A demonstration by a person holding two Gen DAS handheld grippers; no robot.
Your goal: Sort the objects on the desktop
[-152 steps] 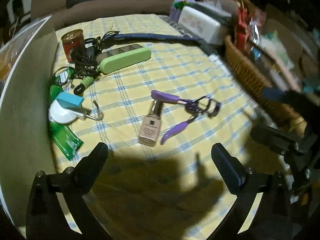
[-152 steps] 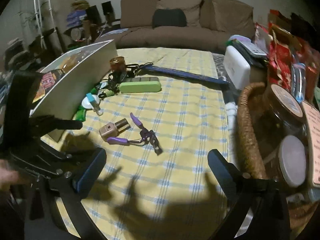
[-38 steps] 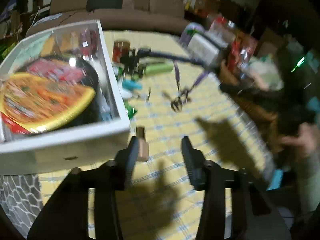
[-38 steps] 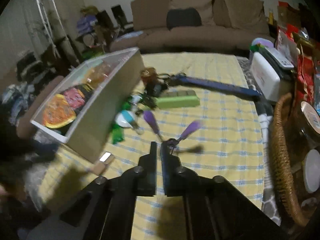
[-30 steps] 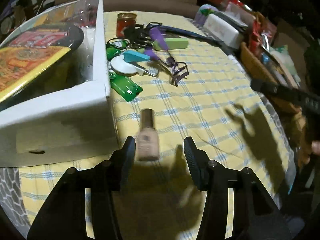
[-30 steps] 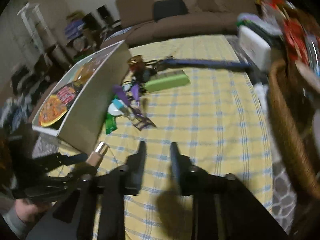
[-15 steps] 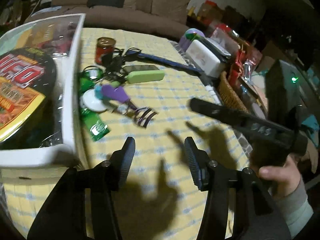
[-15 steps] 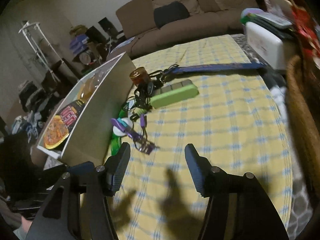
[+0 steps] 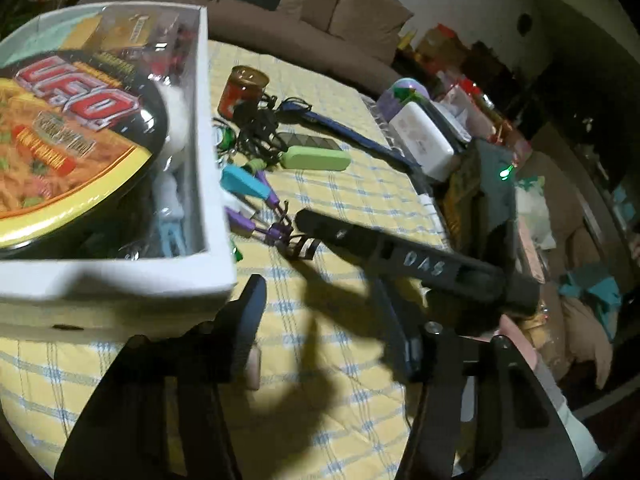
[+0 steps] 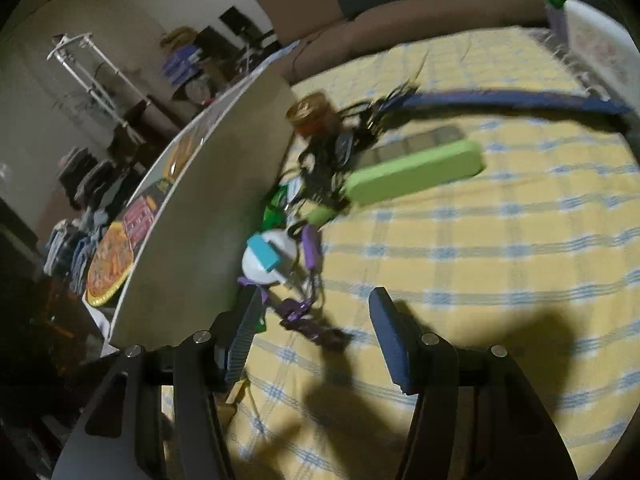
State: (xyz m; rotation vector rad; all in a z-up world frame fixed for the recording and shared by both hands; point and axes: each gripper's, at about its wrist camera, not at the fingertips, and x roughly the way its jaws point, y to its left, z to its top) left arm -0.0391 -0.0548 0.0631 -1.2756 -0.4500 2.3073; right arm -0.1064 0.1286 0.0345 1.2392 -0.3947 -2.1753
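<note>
- The right claw [image 10: 316,300] is released, jaws apart with nothing pinched. It hovers low over the purple eyelash curler [image 10: 304,312], which lies on the tabletop [image 10: 500,248] just beside the white box [image 10: 208,216].
- The left claw [image 9: 318,292] is also released. A beige bottle [image 9: 254,364] is glimpsed against the inner side of its left finger, lying on the cloth; no squeeze on it is seen.
- A snag is likely if the curler is lifted: its handles run in among the teal-and-white disc [image 10: 266,260] and the black cords [image 10: 336,148], so neighbours could be dragged along.
- The box wall could be struck by the right claw's left finger, since the curler lies so close to it.
- The two claws could be knocked together, as the right one reaches across just ahead of the left in the left wrist view.
- The bottle could be nudged and rolled toward the near edge of the tabletop by the left finger.
- The white box is already filled: a noodle bowl [image 9: 80,128] takes up most of it, with packets behind. The other contents cannot be told.
</note>
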